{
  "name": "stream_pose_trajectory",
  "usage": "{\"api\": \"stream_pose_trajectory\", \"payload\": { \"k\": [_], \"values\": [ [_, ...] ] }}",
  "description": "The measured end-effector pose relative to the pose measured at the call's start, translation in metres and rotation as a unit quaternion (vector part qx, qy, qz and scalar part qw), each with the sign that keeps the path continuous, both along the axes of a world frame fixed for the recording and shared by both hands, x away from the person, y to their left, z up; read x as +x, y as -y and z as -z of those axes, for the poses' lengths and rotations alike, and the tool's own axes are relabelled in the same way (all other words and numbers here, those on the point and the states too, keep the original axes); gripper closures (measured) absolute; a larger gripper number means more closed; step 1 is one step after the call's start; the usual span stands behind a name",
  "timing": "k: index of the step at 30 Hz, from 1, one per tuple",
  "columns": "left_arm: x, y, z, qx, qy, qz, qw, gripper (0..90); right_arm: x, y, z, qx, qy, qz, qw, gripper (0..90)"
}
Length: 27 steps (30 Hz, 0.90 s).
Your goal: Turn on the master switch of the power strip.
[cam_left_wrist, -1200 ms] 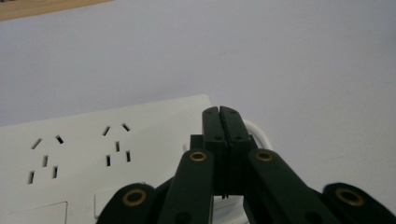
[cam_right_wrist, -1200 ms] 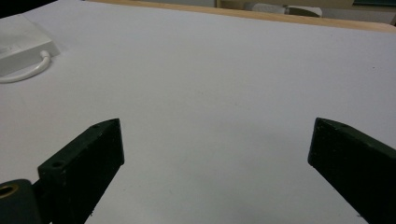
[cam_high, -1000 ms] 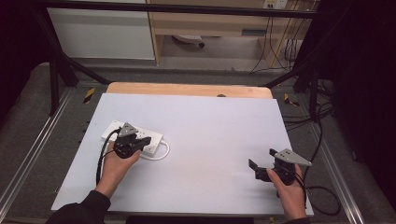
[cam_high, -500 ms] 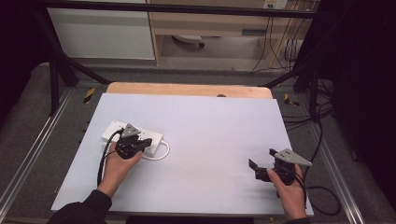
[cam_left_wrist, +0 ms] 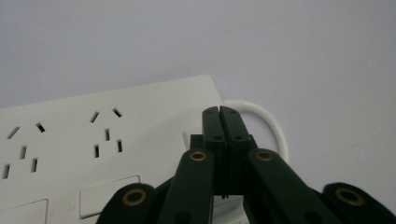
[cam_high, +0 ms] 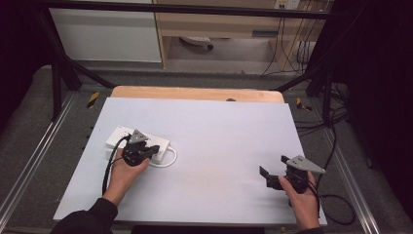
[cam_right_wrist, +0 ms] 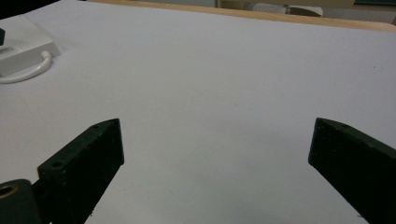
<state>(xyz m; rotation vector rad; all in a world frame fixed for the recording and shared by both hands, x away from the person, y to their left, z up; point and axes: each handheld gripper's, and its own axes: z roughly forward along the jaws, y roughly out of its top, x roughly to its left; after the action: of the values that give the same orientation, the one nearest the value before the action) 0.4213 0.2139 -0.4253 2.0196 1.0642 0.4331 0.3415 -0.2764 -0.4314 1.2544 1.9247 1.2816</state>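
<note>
**Left gripper pressed shut over power strip; right idle**

White power strip [cam_high: 119, 139] lies at centre-left of the high view on the pale grey table cover [cam_high: 219, 131], its short white cord [cam_high: 168, 161] looping out from the right end. Left gripper [cam_high: 152, 150] sits right over that end. In the left gripper view the jaws meet flat together, nothing between them, tips low over the strip's top face near a raised square part, possibly a switch. Contact cannot be confirmed. Jaws clenched likely to form one blunt point for pressing; that is a guess.

Right gripper [cam_high: 265, 176] rests at lower right of the high view, well apart from the strip, jaws spread wide over bare cover. Probably parked out of the way.
</note>
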Motion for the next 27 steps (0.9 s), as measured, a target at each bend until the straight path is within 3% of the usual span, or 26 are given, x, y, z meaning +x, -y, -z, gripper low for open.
{"api": "stream_pose_trajectory", "payload": {
  "k": [27],
  "values": [
    [0.0025,0.0028,0.004,0.007,-0.006,-0.002,1.0,90.0,-0.0003,-0.0004,0.0,0.0,0.0,-0.008,1.0,2.8]
  ]
}}
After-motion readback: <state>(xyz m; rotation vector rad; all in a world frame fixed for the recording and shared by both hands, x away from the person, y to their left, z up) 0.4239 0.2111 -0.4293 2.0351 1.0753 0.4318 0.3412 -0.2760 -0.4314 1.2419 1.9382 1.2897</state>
